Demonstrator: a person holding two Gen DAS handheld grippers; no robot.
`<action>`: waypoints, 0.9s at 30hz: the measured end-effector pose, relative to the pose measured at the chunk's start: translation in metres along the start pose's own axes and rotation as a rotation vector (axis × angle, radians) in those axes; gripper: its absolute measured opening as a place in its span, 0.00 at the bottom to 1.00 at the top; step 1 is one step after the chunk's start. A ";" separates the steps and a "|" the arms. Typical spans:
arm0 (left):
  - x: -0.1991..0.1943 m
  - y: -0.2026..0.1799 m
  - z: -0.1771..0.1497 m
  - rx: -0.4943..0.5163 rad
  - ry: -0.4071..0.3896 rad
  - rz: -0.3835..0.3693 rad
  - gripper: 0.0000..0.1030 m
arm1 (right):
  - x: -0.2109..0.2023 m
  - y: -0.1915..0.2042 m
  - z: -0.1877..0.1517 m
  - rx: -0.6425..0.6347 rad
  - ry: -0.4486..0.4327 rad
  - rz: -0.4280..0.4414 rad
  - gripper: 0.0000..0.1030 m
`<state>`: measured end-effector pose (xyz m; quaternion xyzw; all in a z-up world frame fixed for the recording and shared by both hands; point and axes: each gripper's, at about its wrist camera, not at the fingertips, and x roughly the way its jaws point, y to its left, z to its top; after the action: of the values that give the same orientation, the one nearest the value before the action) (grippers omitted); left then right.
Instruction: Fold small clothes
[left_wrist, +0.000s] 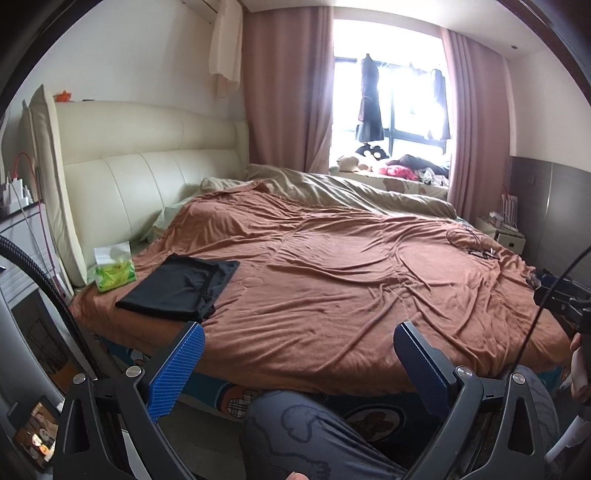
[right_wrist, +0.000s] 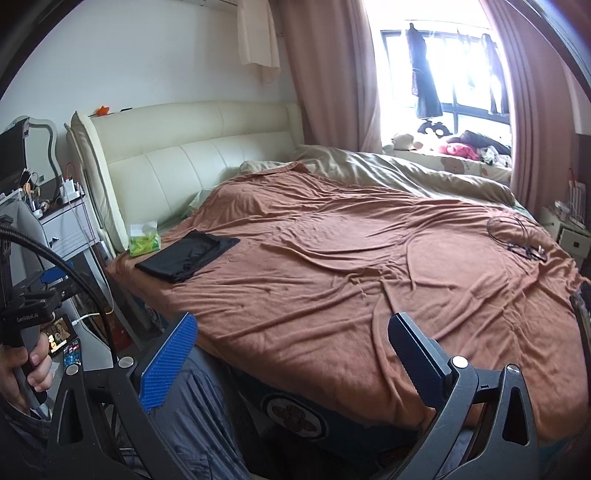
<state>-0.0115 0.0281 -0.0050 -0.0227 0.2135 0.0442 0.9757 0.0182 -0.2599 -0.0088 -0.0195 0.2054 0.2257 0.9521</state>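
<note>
A folded black garment lies flat on the brown blanket, near the bed's front left corner, close to the left edge. A green tissue pack sits just beside it, toward the cream headboard. Some thin black cables lie far off, near the bed's right edge.

The left gripper is wide open and holds nothing. The garment is just past its left finger. The right gripper is wide open too, with nothing in it. The garment is well ahead of it, off to the left.
</note>
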 end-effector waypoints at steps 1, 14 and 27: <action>-0.001 -0.003 -0.003 0.007 -0.001 -0.004 1.00 | -0.002 -0.001 -0.004 0.007 0.004 -0.008 1.00; -0.005 -0.018 -0.013 0.036 -0.008 -0.025 1.00 | -0.014 0.011 -0.020 0.026 -0.016 -0.053 1.00; -0.010 -0.016 -0.011 0.030 -0.021 -0.017 1.00 | -0.016 0.007 -0.029 0.043 -0.019 -0.059 1.00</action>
<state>-0.0231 0.0104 -0.0103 -0.0094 0.2036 0.0332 0.9784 -0.0086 -0.2638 -0.0285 -0.0029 0.2007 0.1933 0.9604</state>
